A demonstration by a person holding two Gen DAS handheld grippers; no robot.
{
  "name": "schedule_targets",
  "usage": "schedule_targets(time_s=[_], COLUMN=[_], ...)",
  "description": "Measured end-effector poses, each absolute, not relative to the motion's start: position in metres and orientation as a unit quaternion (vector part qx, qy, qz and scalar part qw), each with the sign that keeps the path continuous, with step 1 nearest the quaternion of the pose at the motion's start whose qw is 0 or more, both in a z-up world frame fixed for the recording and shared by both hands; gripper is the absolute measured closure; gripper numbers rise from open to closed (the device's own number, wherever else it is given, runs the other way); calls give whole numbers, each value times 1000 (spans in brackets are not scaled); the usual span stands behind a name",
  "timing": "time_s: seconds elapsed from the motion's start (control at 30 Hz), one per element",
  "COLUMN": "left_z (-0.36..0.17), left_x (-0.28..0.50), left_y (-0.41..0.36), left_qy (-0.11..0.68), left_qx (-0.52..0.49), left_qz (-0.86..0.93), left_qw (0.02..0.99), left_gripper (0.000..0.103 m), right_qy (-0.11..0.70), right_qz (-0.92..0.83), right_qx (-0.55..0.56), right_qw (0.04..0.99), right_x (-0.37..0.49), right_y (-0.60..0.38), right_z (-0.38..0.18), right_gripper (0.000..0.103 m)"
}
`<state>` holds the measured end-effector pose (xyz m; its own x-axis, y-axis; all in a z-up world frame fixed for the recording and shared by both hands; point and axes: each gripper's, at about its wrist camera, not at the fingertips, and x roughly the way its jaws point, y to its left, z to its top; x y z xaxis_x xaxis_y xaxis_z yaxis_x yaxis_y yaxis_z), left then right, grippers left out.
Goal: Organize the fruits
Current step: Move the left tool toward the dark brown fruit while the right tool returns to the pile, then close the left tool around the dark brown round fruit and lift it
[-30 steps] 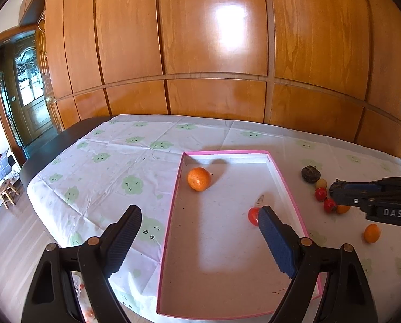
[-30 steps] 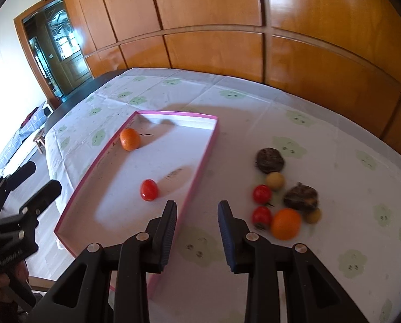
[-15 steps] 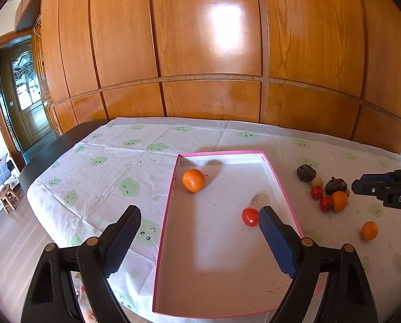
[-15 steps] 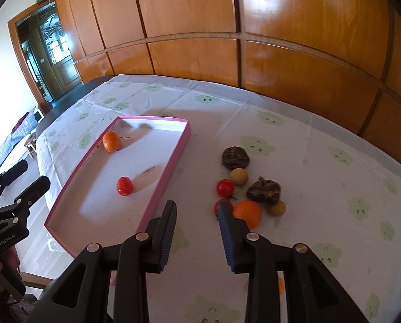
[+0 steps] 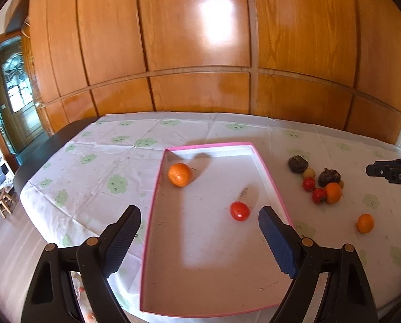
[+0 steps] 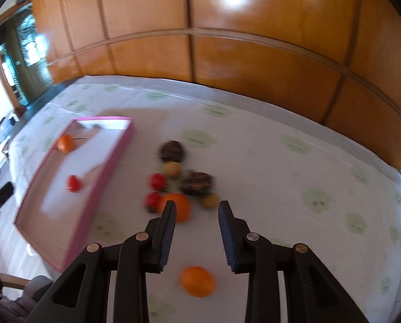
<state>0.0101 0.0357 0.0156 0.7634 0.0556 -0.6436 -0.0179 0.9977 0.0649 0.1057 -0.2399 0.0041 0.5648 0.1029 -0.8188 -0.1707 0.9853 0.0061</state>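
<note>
Right gripper (image 6: 197, 212) shifted right over the tablecloth (image 6: 268, 167), jaws part-open, empty, above a lone orange (image 6: 197, 281); left gripper (image 5: 199, 223) wide open, empty, over the pink tray (image 5: 265, 172); wood-panelled wall (image 5: 200, 53) behind.

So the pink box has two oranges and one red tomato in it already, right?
Not quite. The pink box holds just one orange and one red tomato. The left wrist view shows this clearly. The other oranges are out on the tablecloth, to the right of the box.

Both wrist views look down across the same pink tray (image 5: 265, 177), from opposite sides.
</note>
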Motion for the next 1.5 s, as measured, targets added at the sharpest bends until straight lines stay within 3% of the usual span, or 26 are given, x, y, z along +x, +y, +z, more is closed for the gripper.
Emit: schedule_targets(time_s=[0.23,0.4,0.57,0.77,1.23,1.3,1.43,1.5], left_z=[9,5,3,-6,-14,-18,-29,-36], left_x=[26,46,61,83,168,182,210,223], left_y=[18,-2,-29,-63,-83,-88,-93,-99], left_qy=[377,406,429,465,505,513,529,537], left_qx=[15,15,24,12,-30,-36,-81,-91], left_qz=[-34,-71,-124,-168,-156,-150,-138,-132], left_qw=[925,911,894,869,848,844,833,828], left_gripper=[14,28,50,56,58,55,33,32], right_qy=[495,489,486,480,479,478,477,477], right_qz=[-3,4,23,33,42,45,52,55], right_qx=[42,71,64,61,85,84,83,85], right_qw=[868,869,871,874,873,873,873,873], right_x=[116,120,120,118,119,119,120,120], right_y=[-304,-311,-301,-295,-299,-298,-295,-295], right_z=[-23,-18,-16,-11,-7,-6,-5,-4], right_gripper=[71,71,71,71,71,71,71,71])
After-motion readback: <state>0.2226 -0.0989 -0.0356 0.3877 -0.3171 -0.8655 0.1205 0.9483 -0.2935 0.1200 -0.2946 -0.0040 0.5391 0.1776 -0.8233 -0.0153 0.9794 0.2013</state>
